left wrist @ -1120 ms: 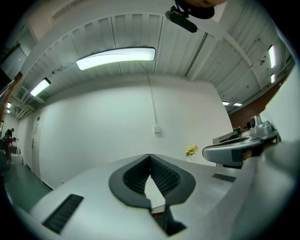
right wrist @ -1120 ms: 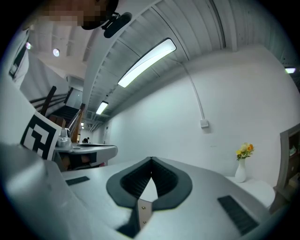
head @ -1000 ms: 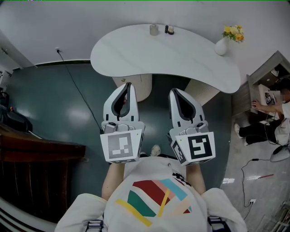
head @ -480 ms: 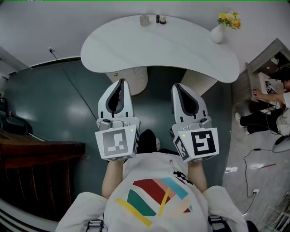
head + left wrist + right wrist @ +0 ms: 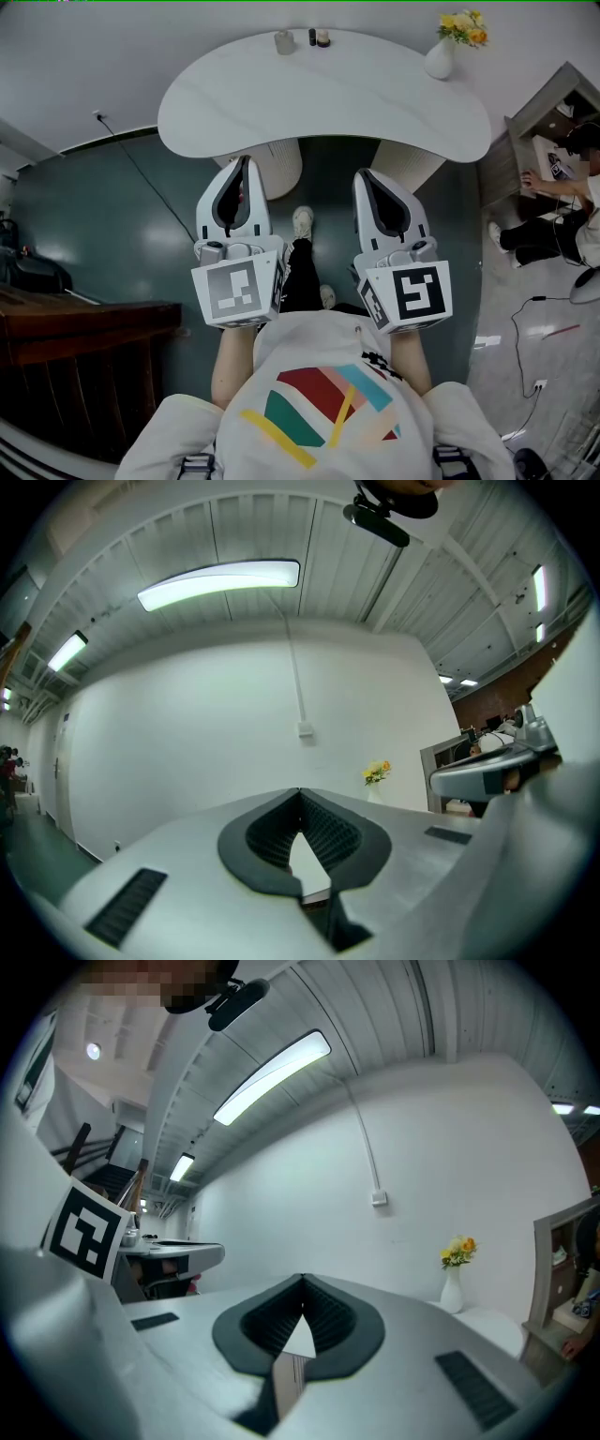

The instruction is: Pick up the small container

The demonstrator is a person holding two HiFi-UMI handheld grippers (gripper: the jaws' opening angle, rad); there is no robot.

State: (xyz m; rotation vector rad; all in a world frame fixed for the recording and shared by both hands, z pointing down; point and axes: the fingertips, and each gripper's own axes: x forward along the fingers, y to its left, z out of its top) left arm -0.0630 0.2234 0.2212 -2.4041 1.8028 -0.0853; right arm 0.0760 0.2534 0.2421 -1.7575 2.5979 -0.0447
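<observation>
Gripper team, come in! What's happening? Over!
Left gripper shut, empty. Right gripper shut, empty. Small container on far edge of table, untouched. Nothing in between.

No text, number or brand can be read in any view.

- **Left marker** (image 5: 232,292), on the cube of the left gripper (image 5: 242,161), nearer the viewer than the counter (image 5: 328,103): a black-and-white block pattern that spells no letters or digits.
- **Right marker** (image 5: 419,294), on the cube of the right gripper (image 5: 361,175): likewise.
- **Shirt print** (image 5: 323,412): coloured bands, no lettering.
- **Small containers** (image 5: 284,42), at the counter's far edge: too small to tell whether they bear any label.
</observation>
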